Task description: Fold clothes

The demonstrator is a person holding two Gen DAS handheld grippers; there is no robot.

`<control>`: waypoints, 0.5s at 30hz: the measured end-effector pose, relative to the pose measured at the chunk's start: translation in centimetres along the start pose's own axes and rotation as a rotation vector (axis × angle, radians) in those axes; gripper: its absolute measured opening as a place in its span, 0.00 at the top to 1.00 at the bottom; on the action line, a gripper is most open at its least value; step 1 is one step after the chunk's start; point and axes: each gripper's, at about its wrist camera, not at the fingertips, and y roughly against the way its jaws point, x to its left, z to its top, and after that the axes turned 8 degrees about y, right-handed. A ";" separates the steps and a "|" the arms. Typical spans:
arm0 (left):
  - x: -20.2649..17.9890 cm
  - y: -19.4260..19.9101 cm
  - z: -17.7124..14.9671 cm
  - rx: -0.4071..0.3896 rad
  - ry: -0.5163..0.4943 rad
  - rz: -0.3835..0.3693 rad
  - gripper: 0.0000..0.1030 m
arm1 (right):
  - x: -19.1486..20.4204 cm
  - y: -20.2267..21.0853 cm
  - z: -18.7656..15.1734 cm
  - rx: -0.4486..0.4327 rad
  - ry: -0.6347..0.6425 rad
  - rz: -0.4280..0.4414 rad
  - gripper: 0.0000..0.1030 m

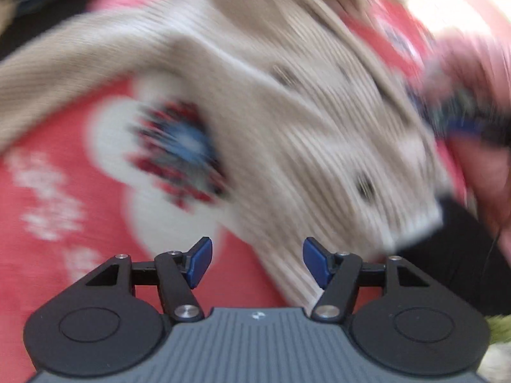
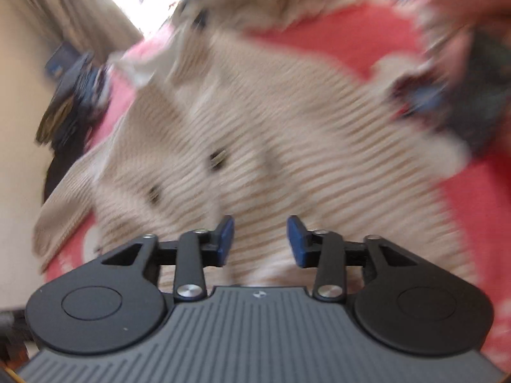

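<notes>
A beige ribbed cardigan (image 1: 287,121) with dark buttons lies spread on a red patterned blanket (image 1: 57,166). Both views are motion-blurred. My left gripper (image 1: 257,261) is open and empty, hovering just short of the cardigan's lower edge. In the right wrist view the cardigan (image 2: 271,146) fills the middle, with a sleeve trailing to the lower left. My right gripper (image 2: 260,239) is open and empty, directly over the ribbed fabric. The other gripper shows as a dark blur at the left of the right wrist view (image 2: 76,95).
The blanket (image 2: 351,35) has white patches with a blue and red motif (image 1: 182,153). A dark object (image 1: 453,255) lies at the cardigan's right corner. A beige wall and curtain (image 2: 48,6) stand at the left.
</notes>
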 end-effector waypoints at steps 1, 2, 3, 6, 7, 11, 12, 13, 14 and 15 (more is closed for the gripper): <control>-1.1 -1.0 -0.8 0.022 -0.017 0.008 0.38 | -1.6 1.2 -0.2 -0.018 -0.003 -0.032 0.52; -1.8 -1.9 -1.1 0.051 -0.022 0.015 0.38 | -3.3 2.1 -0.4 -0.019 -0.016 -0.062 0.52; -2.1 -2.7 -1.3 0.079 -0.014 0.027 0.38 | -4.8 2.9 -0.6 -0.008 -0.040 -0.080 0.51; -2.0 -4.1 -1.7 0.127 0.060 0.056 0.38 | -8.7 4.6 -1.2 0.020 -0.148 -0.055 0.51; -1.9 -4.1 -2.0 0.131 0.093 0.050 0.38 | -9.2 4.9 -1.5 0.029 -0.182 -0.021 0.51; -1.3 -3.9 -2.9 0.119 0.214 0.041 0.41 | -7.5 3.7 -3.2 0.121 -0.170 0.119 0.51; -1.0 -3.9 -2.9 0.113 0.241 0.036 0.42 | -5.9 3.1 -3.6 0.148 -0.090 0.125 0.51; -0.7 -3.9 -2.9 0.106 0.270 0.035 0.45 | -3.9 2.6 -4.1 0.168 0.031 0.125 0.51; -0.4 -3.9 -2.9 0.102 0.295 0.039 0.48 | -1.8 2.1 -4.6 0.185 0.157 0.122 0.51; -0.2 -3.8 -2.9 0.098 0.317 0.045 0.50 | 0.3 1.7 -5.3 0.195 0.310 0.110 0.51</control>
